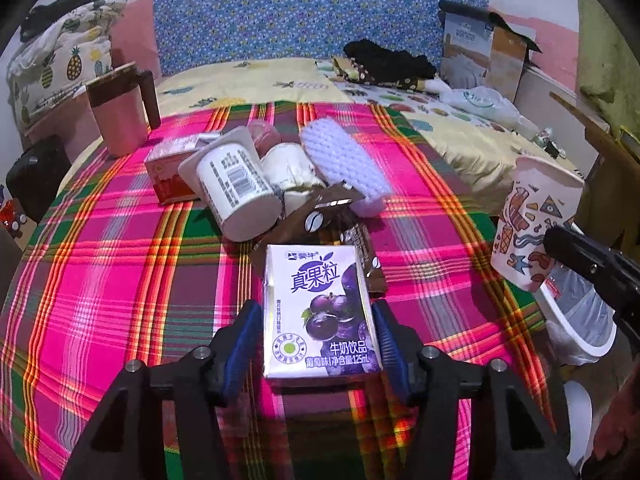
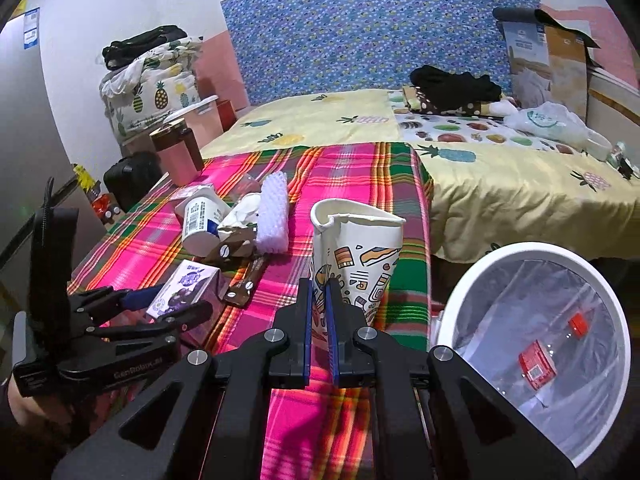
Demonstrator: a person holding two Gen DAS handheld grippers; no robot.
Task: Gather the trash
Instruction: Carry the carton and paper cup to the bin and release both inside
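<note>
Beside the bench's right edge I see a white bin (image 2: 452,300) lined with a clear bag; inside lie two red-labelled scraps (image 2: 537,364). My right hand-held gripper (image 2: 319,300) is pinched together on the wall of a patterned paper cup (image 2: 356,256), holding it upright and dented above the plaid cloth (image 2: 352,168), just left of the bin rim. My left hand-held gripper (image 1: 318,332) tilts down at the bench, its blue pads standing apart either side of a small purple grape-milk carton (image 1: 320,312); I see a narrow gap on both sides, so no clamp. Carton lies flat, printed face up, intact. Behind it: brown wrappers (image 1: 320,216), a toppled white cup with barcode (image 1: 236,184), crumpled paper (image 1: 288,168), white foam netting (image 1: 344,160), red box (image 1: 168,176)
</note>
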